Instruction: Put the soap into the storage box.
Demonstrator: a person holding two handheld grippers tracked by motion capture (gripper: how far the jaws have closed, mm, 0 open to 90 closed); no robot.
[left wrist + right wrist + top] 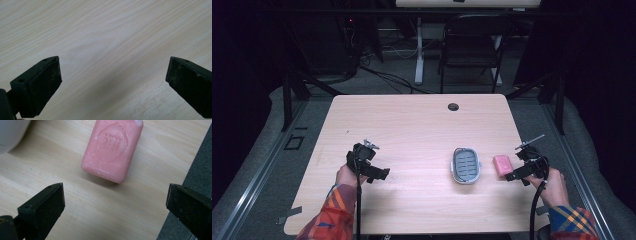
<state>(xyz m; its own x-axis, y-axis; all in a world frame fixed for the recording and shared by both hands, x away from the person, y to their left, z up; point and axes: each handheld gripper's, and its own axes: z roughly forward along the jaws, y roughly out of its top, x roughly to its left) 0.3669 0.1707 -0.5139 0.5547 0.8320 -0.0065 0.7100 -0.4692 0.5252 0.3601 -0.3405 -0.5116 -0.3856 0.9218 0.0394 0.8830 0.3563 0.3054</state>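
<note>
A pink soap bar (502,165) lies flat near the table's right edge, and a grey soap dish (466,165) sits just left of it. My right gripper (515,175) hovers close in front of the soap with its jaws open and nothing between them. In the right gripper view the soap bar (113,149) lies just beyond the jaw tips, embossed face up, with the right gripper (115,195) wide apart over bare wood. My left gripper (379,176) is at the table's left front, open over bare wood (113,72).
The light wooden table (412,125) has a cable hole (453,106) near its far edge. The table's right edge runs under the right gripper, with grey floor beyond. A black chair (472,45) and desk legs stand behind the table.
</note>
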